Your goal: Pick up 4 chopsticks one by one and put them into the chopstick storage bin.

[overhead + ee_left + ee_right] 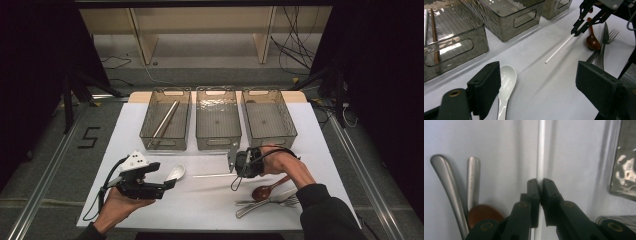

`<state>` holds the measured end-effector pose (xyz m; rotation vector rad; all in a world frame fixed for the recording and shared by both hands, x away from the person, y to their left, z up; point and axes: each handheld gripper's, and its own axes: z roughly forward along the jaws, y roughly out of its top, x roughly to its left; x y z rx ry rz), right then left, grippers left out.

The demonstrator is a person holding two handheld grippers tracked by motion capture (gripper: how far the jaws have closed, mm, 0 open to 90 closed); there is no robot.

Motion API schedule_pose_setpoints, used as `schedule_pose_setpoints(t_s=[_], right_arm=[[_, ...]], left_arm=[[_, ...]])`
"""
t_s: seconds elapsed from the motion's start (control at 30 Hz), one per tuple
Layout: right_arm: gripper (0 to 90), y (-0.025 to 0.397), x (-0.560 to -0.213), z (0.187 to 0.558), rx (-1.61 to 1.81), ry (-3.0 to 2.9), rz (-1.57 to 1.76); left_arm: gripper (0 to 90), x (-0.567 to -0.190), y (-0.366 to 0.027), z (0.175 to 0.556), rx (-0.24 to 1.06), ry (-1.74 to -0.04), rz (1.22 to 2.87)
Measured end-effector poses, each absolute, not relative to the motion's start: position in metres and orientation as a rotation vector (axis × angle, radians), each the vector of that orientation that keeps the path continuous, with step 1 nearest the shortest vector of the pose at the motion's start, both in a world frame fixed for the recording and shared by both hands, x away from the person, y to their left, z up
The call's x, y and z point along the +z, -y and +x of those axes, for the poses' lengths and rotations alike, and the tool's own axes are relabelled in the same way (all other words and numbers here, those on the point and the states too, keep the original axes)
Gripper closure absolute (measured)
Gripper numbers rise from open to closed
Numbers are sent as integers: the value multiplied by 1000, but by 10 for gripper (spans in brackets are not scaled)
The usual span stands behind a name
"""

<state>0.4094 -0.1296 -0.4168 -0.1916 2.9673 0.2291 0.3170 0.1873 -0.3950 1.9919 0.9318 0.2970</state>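
White desk under dim light, and the white chopstick (pixel 559 48) lies near its middle, long axis running along the front edge. Right tongs (pixel 539 185) are clamped on its right end; the free end points toward the left tongs (pixel 544 85), spread wide over a white ceramic spoon (pixel 506 82). Three clear bins (pixel 218 120) wait behind.

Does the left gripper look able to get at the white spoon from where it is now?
Probably yes. The left gripper is open, and the white spoon lies on the table just ahead, by one jaw, with nothing over it.
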Motion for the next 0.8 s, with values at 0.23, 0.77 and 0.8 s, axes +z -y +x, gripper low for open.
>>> schedule_pose_setpoints(t_s=[0.23,0.77,0.8], right_arm=[[855,123,-405,394,256,-2917,-199],[855,103,-384,359,312,-2807,-278],[856,102,-384,357,312,-2809,-272]], left_arm=[[197,-391,-180,324,282,-911,2030],[220,-379,-126,340,227,-751,2307],[236,-380,-124,341,216,-739,2332]])
